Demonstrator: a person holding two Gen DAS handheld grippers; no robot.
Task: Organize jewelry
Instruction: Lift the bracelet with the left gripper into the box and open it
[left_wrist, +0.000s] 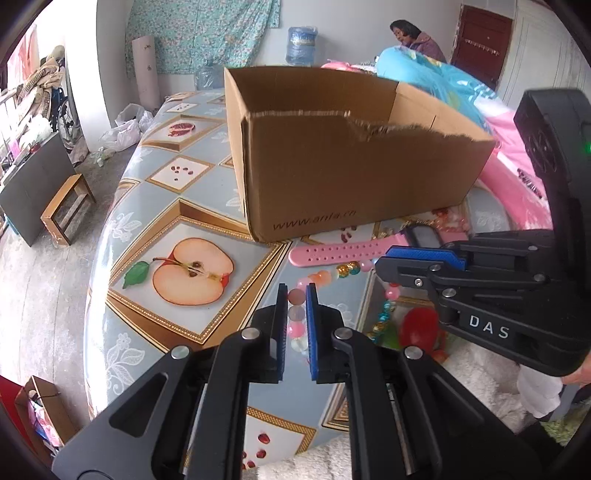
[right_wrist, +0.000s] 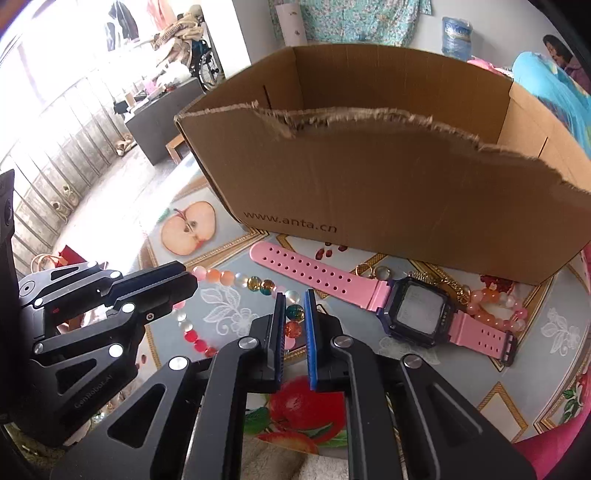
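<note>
Left gripper (left_wrist: 296, 295): jaws drawn close, blue pads pressed on the pale pink beads of a bead necklace (left_wrist: 295, 315) that lies on the table. Right gripper (right_wrist: 294, 299): jaws likewise drawn close, clamped on green and orange beads of the same strand, at a place further to the right along it. Between the two grips the necklace runs in a curve of peach, clear, amber and teal beads; a further stretch of red beads loops nearer, below the left gripper as seen from the right wrist.

Just beyond the strand lies a pink watch (right_wrist: 417, 308), flat, face up, its perforated strap reaching left toward the box. To the right of the watch sits a pink bead bracelet (right_wrist: 496, 304), with what seems to be a gold chain (right_wrist: 448, 282) and a small ring (right_wrist: 380, 273) close by; these are too small to tell apart with certainty.

Cardboard box (right_wrist: 369, 177): open-topped, near rim torn ragged, standing on the far side of the jewelry, its base just beside the watch strap. Only the upper inner walls show; its floor is hidden, so its contents cannot be told.

All rests on a tablecloth (left_wrist: 155, 192) printed with fruit panels.
</note>
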